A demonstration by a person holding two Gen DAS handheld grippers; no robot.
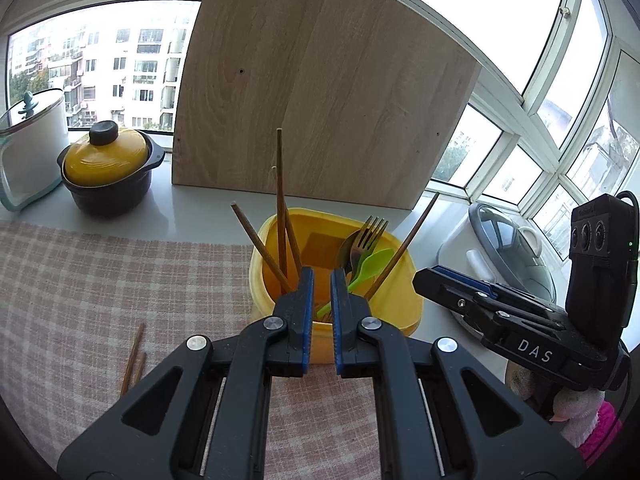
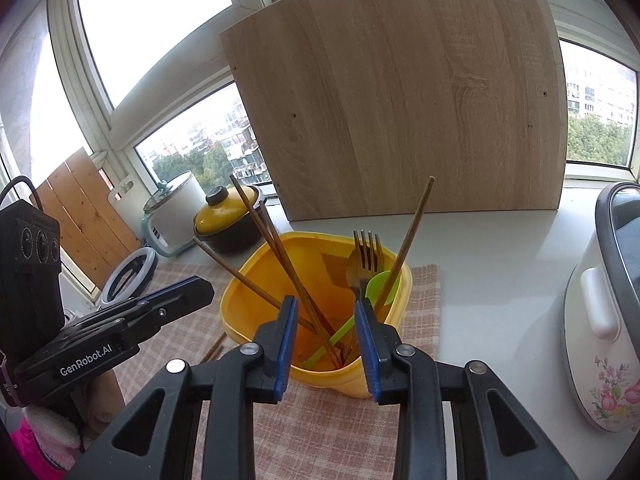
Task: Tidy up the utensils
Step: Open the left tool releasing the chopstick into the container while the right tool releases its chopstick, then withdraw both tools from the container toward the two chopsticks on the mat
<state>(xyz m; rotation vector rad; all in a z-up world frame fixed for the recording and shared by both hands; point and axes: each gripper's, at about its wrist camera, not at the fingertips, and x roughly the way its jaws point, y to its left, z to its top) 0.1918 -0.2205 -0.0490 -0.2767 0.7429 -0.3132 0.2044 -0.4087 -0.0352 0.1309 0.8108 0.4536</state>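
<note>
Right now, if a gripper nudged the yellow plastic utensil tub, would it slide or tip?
The yellow plastic utensil tub looks light, so it would probably shift. The checked cloth beneath may drag on it. The long wooden chopsticks leaning outward could encourage tipping.

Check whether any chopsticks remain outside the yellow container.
Yes: two chopsticks lie on the checked cloth, outside the yellow container.

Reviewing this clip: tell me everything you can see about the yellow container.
The yellow container is a glossy, plastic-looking tub with rounded corners and an open top. It stands upright on the pink checked cloth, before a leaning wooden board. Inside it lean several brown chopsticks, a metal fork and a green plastic spoon. Neither gripper touches it.
</note>
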